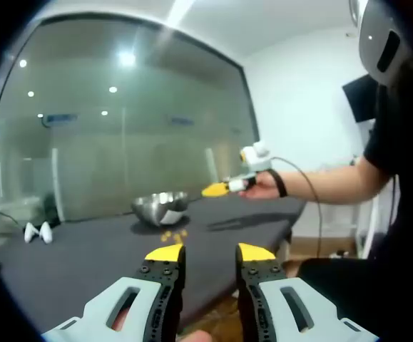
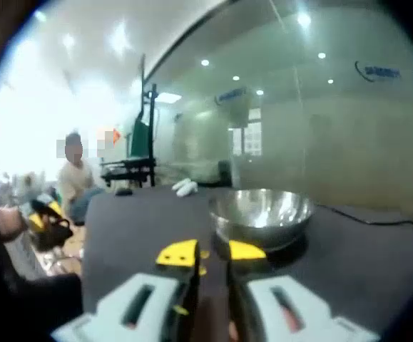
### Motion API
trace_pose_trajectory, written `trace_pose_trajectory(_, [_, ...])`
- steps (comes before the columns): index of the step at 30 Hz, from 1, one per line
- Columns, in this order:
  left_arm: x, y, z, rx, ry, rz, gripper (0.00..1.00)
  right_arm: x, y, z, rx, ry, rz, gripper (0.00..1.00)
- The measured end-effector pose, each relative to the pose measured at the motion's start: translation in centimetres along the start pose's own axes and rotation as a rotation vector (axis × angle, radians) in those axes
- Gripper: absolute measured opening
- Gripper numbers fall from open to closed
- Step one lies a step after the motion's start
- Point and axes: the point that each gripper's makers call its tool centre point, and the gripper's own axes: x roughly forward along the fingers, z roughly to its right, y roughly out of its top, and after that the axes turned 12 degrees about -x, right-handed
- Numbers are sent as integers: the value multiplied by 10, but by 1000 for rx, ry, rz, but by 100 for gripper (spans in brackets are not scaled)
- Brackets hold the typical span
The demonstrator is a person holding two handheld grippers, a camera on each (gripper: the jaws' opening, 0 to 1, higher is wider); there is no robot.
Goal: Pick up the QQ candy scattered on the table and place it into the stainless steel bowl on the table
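In the left gripper view my left gripper (image 1: 210, 254) stands open over the near edge of the dark table (image 1: 85, 263), nothing between its yellow tips. Ahead lie a few yellow QQ candies (image 1: 172, 234), and behind them the stainless steel bowl (image 1: 160, 206). A person's hand holds my right gripper (image 1: 217, 189) in the air to the right of the bowl. In the right gripper view the right gripper (image 2: 213, 254) points at the bowl (image 2: 261, 211), jaws a little apart. Small yellow bits (image 2: 203, 255) sit by the left jaw; whether they are held is unclear.
A white object (image 1: 38, 231) lies at the far left of the table. A glass wall runs behind the table. The table's right edge drops off near the person's arm (image 1: 327, 184). A seated person (image 2: 74, 178) and a black stand (image 2: 138, 160) lie beyond the far end.
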Motion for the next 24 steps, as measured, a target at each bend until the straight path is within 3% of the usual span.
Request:
trace_pose_trajectory(10, [2, -1, -1, -1, 0, -1, 30, -1, -4, 0, 4, 0, -4, 16])
trace_pose_trajectory(24, [2, -2, -2, -3, -1, -5, 30, -5, -26, -11, -6, 15, -52, 16])
